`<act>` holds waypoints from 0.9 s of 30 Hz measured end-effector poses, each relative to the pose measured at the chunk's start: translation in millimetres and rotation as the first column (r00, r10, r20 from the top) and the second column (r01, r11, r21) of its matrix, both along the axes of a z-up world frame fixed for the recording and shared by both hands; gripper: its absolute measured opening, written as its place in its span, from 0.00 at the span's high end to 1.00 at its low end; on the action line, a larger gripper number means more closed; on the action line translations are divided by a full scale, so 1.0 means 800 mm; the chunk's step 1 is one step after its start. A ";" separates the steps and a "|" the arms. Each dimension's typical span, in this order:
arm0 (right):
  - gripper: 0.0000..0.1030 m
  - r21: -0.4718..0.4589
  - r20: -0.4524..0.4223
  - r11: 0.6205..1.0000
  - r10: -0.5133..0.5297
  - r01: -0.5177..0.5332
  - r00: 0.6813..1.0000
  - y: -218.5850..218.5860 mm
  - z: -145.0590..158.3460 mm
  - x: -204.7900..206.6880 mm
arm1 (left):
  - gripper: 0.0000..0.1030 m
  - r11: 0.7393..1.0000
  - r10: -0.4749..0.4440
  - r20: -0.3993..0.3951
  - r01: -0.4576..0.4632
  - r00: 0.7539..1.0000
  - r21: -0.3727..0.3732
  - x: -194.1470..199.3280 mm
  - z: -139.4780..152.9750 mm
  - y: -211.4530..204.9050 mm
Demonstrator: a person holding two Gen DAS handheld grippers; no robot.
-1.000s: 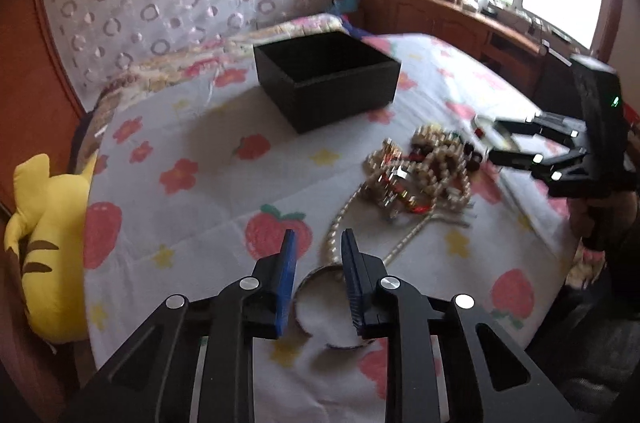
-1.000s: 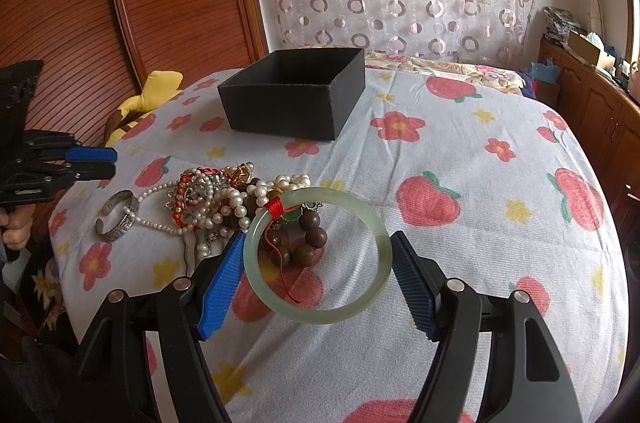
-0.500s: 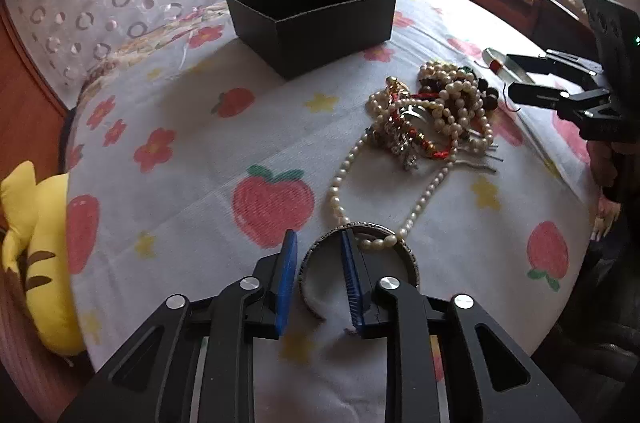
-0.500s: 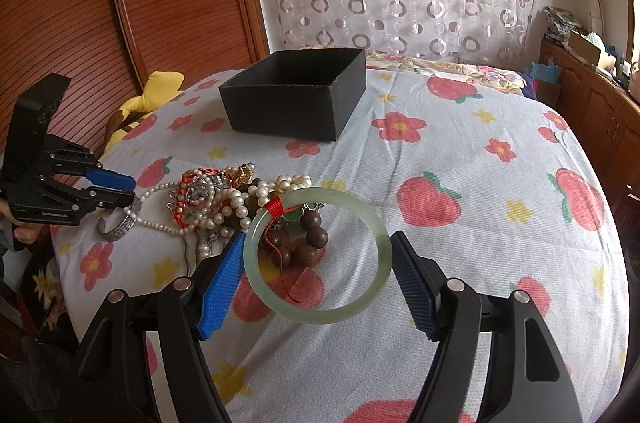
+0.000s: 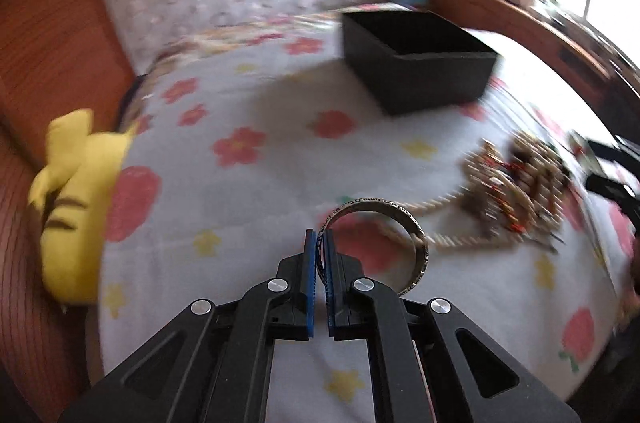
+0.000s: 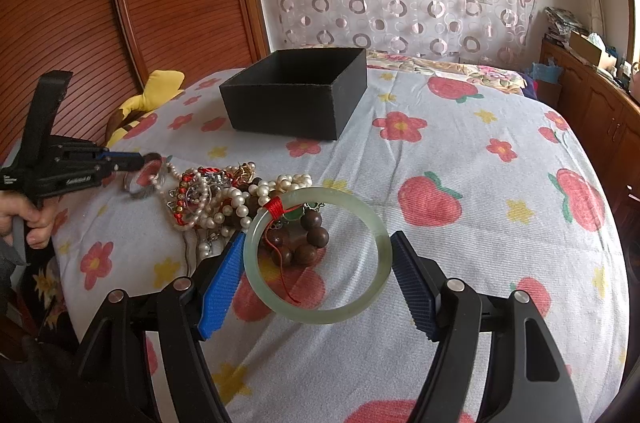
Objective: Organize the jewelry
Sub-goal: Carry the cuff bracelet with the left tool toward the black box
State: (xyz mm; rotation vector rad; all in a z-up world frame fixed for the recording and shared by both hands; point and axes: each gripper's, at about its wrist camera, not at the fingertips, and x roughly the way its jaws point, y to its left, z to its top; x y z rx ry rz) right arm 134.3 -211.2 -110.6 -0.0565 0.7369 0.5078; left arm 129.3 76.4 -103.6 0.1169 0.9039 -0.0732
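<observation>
While blurred, left wrist view: left gripper fingers clamped on silver bangle, lifted over bedspread.
Box: black box behind, open top.
Right wrist view: right gripper fingers spread, flanking jade bangle, not squeezing.
Pile: jewelry pile just left of it.

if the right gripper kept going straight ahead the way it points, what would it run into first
The right gripper is open around the green bangle, so the bangle sits in its line first. Past that come the brown wooden beads inside the ring, then probably the black box farther back, though depth is hard to judge.
</observation>
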 end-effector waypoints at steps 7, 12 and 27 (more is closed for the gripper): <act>0.27 0.001 -0.001 1.000 0.000 0.000 1.000 0.000 0.001 0.000 | 0.97 0.999 0.045 -0.011 -0.045 0.999 -0.006 -0.004 -0.005 0.010; 0.27 0.001 -0.001 1.000 0.000 0.000 1.000 0.000 0.000 0.000 | 0.78 1.000 0.000 -0.027 0.000 1.000 0.008 -0.001 0.000 0.008; 0.27 0.002 -0.001 1.000 0.000 0.000 1.000 0.000 0.001 0.000 | 0.70 0.972 -0.214 -0.168 0.228 0.962 0.066 0.044 -0.003 -0.009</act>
